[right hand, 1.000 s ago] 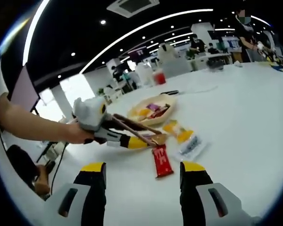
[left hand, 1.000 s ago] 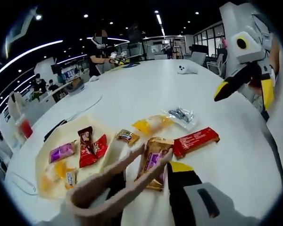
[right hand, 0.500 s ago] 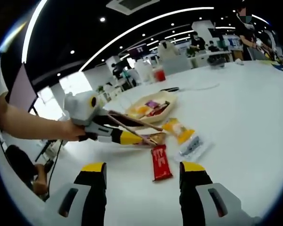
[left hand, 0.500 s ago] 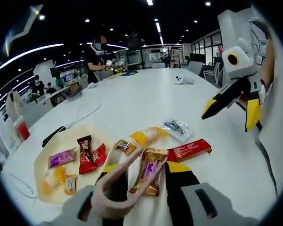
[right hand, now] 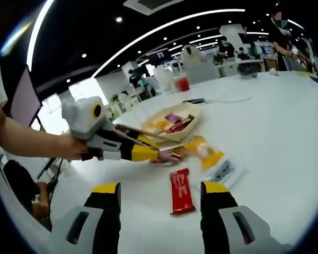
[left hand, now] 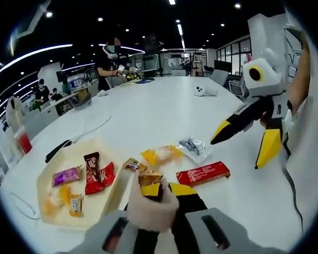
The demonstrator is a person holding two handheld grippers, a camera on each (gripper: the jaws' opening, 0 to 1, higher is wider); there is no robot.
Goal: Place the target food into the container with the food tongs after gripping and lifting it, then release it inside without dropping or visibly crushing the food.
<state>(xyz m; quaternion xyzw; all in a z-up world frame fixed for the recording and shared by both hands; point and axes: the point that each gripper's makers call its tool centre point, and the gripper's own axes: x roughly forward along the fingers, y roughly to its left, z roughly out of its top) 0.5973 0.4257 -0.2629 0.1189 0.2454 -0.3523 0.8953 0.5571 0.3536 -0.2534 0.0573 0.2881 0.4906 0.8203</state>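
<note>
Presently the left gripper [left hand: 160, 189] has its yellow tips drawn narrow on the tongs [right hand: 148, 144], whose arms converge on a brown snack packet [left hand: 149, 178]. Whether the packet is clear of the surface [left hand: 164, 106] cannot be told. Landmark: the tray [left hand: 112, 189]. The packet sits just right of the tray's edge in the left gripper view. A small brown wrapper [left hand: 131, 164] lies beside the same edge; further right lie a yellow packet [left hand: 162, 154], a clear bag [left hand: 193, 147] and a red bar [left hand: 203, 173]. Inside the tray: purple, red, brown and yellow packets. The right gripper [right hand: 158, 191] hovers well off from the tray, jaws wide, nothing between them. White surface; open office, ceiling light strips, people at far desks.
</note>
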